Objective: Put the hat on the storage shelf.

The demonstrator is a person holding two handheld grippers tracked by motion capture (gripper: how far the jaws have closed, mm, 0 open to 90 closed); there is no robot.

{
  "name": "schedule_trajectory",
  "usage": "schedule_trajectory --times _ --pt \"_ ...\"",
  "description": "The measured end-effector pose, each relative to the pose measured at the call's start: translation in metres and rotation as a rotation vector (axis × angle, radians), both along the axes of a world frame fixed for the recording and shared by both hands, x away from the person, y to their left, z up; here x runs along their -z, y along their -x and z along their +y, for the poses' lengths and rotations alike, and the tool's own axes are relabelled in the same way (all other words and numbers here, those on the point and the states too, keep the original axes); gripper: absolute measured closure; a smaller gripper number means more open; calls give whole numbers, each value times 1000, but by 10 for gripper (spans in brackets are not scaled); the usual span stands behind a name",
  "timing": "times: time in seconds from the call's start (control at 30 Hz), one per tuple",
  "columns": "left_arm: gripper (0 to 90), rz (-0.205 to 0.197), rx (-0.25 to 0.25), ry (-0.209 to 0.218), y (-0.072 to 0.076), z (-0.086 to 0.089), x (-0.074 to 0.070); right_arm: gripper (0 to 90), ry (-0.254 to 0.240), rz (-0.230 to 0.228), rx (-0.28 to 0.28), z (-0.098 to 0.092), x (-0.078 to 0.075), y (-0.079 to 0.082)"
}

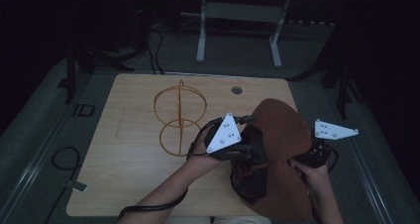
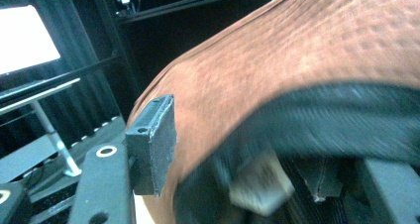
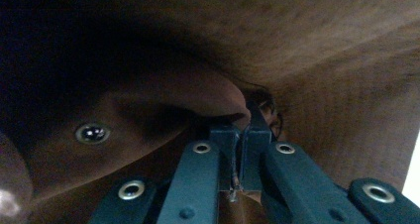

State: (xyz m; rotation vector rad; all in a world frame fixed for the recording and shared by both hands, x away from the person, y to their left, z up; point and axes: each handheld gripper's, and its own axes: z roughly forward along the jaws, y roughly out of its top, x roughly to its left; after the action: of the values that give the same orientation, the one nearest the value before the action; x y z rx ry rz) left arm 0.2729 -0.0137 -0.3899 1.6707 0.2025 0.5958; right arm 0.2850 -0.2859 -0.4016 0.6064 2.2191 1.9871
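Though room dim, brown hat [image 1: 282,135] hides right gripper [image 3: 241,135] fingers' grip.

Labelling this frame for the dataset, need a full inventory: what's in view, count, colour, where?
hat: 1, brown with dark lining, held up over the table's near right part
wire stand: 1, yellow-orange rings, upright at table centre
table: 1, light wood, with a round grommet near its far edge
frame: 1, pale metal legs, on the floor beyond the table
cable: 1, black loop, on the floor left of the table
left gripper: 1, black, at the hat's left edge by the lining; grip unclear
right gripper: 1, black, shut on the hat's right edge
hands: 2, left and right, at the near edge
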Motion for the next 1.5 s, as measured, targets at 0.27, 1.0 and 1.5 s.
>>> schedule_trajectory --times 0.27,1.0,1.5 --pt "364 82 -35 2 0 27 6 873 -29 -19 82 -13 -12 -9" --pt "134 281 -203 -114 18 108 74 872 -9 -43 202 -7 -40 -57" --pt "79 378 -372 -111 39 174 138 871 -4 -26 173 28 -53 -84"
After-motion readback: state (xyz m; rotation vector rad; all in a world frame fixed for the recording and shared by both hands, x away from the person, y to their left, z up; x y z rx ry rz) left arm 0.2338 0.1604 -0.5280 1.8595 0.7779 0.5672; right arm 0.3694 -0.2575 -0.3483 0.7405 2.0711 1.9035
